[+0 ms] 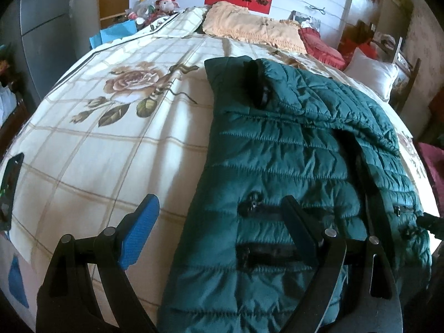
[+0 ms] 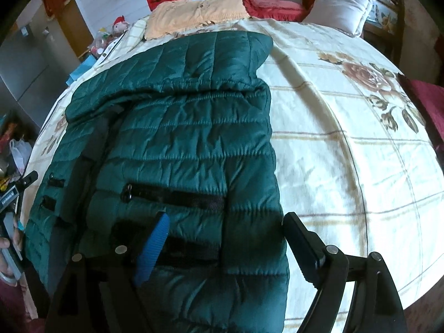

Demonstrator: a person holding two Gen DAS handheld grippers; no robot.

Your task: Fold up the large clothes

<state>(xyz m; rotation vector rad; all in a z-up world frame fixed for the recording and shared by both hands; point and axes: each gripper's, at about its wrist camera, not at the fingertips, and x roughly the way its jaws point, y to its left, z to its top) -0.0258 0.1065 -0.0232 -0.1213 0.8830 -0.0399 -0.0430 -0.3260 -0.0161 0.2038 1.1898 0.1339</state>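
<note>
A dark green quilted jacket (image 1: 291, 161) lies lengthwise on the bed, sleeves folded in over its front, black zip pockets near the hem. It also shows in the right wrist view (image 2: 180, 138). My left gripper (image 1: 222, 230) is open and empty, hovering above the jacket's near left edge, with one blue pad (image 1: 140, 231) over the sheet. My right gripper (image 2: 227, 244) is open and empty above the jacket's near right edge, its blue pad (image 2: 154, 248) over the lower zip pocket.
The bed has a cream checked sheet with rose prints (image 1: 111, 127). An orange blanket (image 1: 249, 27), a red cushion (image 2: 266, 2) and a white pillow (image 2: 341, 11) lie at the far end. A phone (image 1: 11, 183) lies at the left edge. Furniture stands around the bed.
</note>
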